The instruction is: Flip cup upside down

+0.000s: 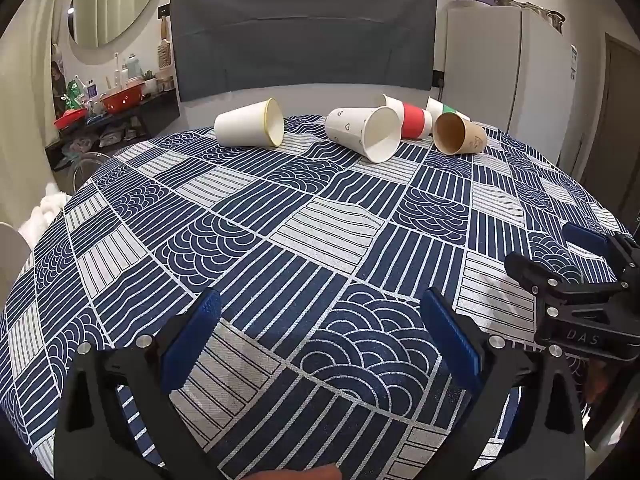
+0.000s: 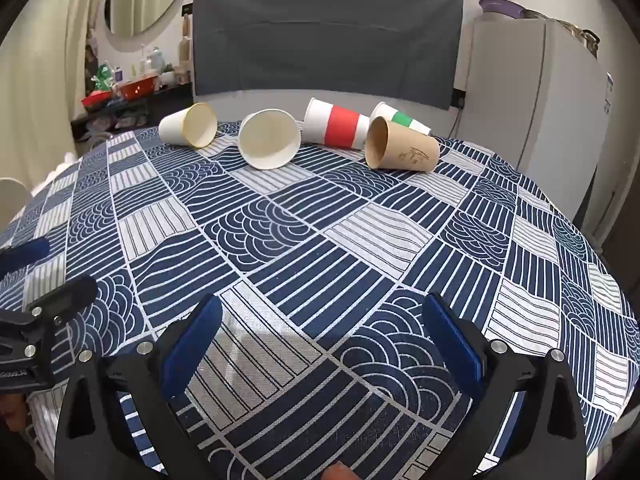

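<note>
No cup is grasped yet, so the approach step seems to be in hand. Five paper cups are laid on their sides at the far edge of the tabletop (image 1: 320, 240), among them a white cup (image 1: 248, 124) and a brown cup (image 2: 402, 150). The left hand-held gripper (image 1: 320, 340) and the right hand-held gripper (image 2: 320, 340) are held wide open, well apart from them. Which cup is meant cannot be told; next, one must be reached and gripped by its wall.

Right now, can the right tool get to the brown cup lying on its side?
Probably yes. The right tool is open and holds nothing, and only bare tablecloth lies between it and the brown cup. The red-banded cup sits close behind, so it might get bumped.
</note>
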